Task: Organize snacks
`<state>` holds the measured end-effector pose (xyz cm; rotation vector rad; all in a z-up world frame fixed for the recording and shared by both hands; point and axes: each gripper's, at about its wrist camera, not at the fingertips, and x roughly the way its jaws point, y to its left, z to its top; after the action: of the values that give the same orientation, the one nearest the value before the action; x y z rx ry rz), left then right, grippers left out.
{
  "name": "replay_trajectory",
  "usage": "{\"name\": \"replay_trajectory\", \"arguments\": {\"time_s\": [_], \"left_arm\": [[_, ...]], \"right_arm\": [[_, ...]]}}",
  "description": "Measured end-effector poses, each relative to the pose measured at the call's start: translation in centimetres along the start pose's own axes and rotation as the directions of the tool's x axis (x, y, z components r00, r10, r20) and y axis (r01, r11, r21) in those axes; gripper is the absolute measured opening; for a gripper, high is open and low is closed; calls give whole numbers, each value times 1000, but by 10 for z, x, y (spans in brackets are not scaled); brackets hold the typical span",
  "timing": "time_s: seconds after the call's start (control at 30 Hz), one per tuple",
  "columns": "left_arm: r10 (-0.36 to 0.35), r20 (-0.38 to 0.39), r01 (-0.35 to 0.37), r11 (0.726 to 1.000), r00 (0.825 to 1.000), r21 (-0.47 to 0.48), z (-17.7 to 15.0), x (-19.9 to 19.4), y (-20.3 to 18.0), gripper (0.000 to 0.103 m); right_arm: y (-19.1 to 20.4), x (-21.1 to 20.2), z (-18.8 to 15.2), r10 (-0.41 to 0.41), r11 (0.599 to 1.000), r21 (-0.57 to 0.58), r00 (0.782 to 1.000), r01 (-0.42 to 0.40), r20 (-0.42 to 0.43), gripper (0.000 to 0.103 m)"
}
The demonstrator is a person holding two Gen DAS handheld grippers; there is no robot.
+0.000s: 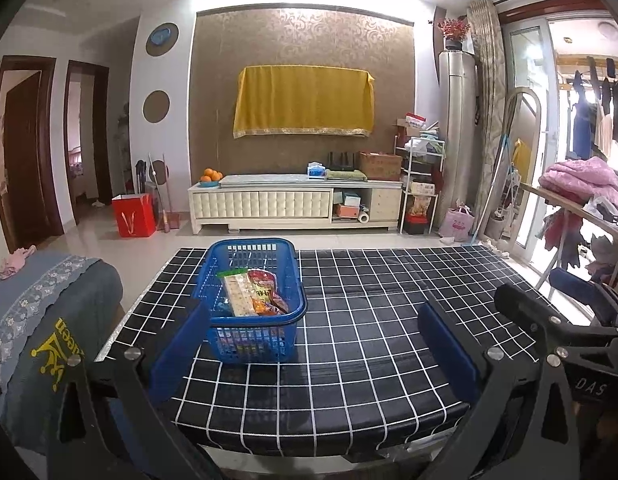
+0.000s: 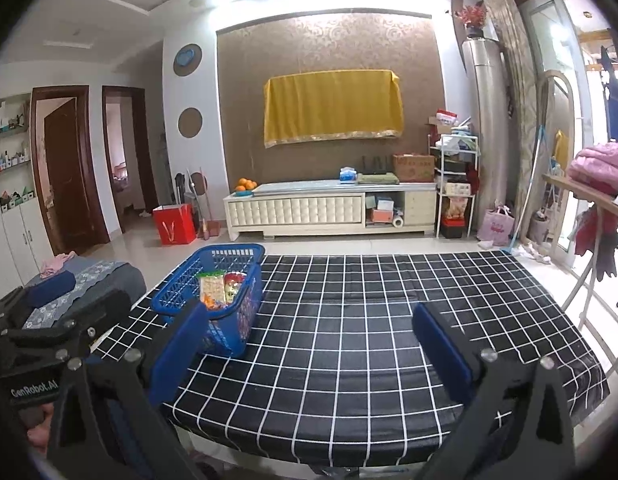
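A blue plastic basket (image 1: 223, 264) stands on the left part of a table with a black cloth with white grid lines (image 1: 389, 320). Several snack packets (image 1: 253, 292) lie inside it, one pale and one red. The basket also shows in the right wrist view (image 2: 181, 284), with the snack packets (image 2: 221, 286) in it. My left gripper (image 1: 313, 344) is open and empty, held above the near edge of the table, its left pad in front of the basket. My right gripper (image 2: 313, 344) is open and empty, to the right of the basket.
A grey-covered seat (image 1: 41, 312) stands left of the table. A rack with pink bedding (image 1: 581, 184) stands to the right. A white TV cabinet (image 1: 297, 200) and a red bag (image 1: 133, 216) are across the floor. The right gripper's body shows in the left wrist view (image 1: 581, 320).
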<state>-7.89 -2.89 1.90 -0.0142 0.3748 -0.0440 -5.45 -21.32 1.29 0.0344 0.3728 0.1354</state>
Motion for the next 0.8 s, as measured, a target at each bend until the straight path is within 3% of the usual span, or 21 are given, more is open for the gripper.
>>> {"name": "replay_trajectory", "arguments": {"time_s": [0.8], "left_arm": [[-8,-19,7,1000,1000,-12,-1,5,2,103]], "right_arm": [[0,-1,-1,-5,1000,2,1000,5,-11,103]]}}
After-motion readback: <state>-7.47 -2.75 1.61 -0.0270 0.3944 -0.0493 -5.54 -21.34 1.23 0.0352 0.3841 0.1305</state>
